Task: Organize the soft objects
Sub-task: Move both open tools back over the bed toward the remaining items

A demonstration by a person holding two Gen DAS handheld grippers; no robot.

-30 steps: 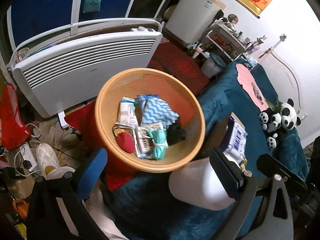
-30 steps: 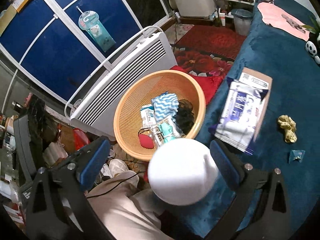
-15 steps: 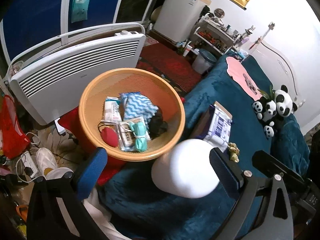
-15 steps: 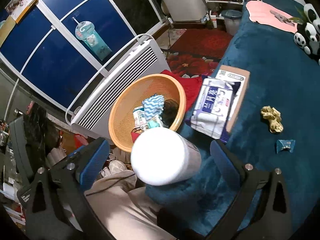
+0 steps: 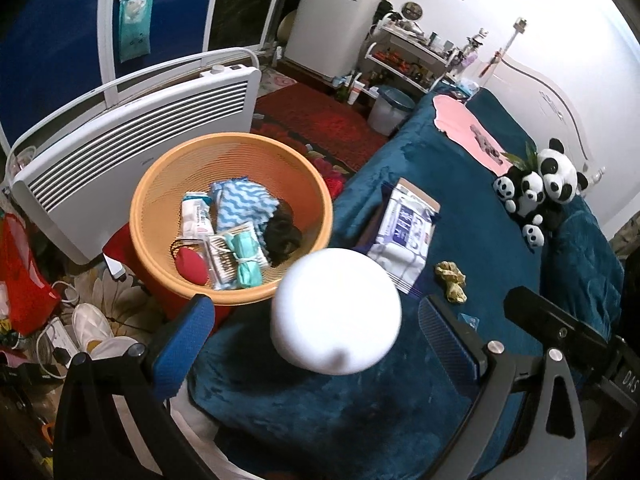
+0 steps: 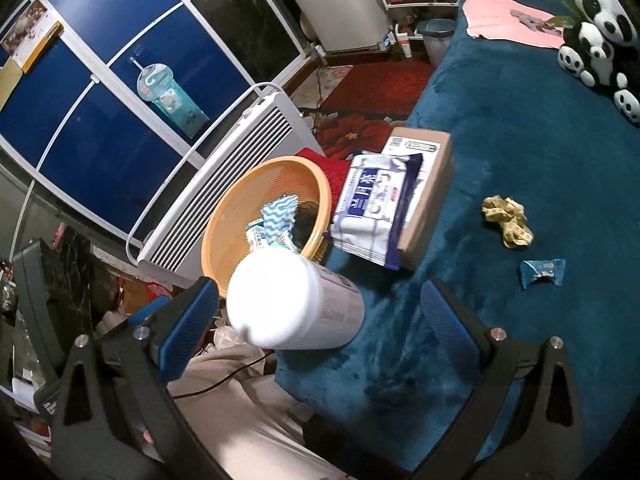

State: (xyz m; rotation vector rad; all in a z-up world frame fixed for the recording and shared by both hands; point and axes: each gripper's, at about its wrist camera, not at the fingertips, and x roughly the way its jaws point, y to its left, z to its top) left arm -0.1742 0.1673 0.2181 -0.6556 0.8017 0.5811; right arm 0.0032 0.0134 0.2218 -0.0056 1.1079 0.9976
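Observation:
An orange mesh basket beside the bed holds a blue wave-pattern cloth, packets, a red pouch and a dark soft item. It also shows in the right wrist view. A white cylindrical tub lies on its side at the edge of the blue blanket, between the open fingers in both views, touching neither. On the blanket lie a wipes pack on a cardboard box, a yellow scrunchie and a small blue wrapper. My left gripper and right gripper are open.
A white panel heater stands behind the basket. Panda plush toys and a pink cloth sit at the far end of the bed. Shoes and cables clutter the floor at left. A red rug covers the floor beyond.
Both grippers have drawn back toward the bed, so the basket sits farther away and more blanket shows. The white tub has shifted left in the right wrist view and now lies on its side.

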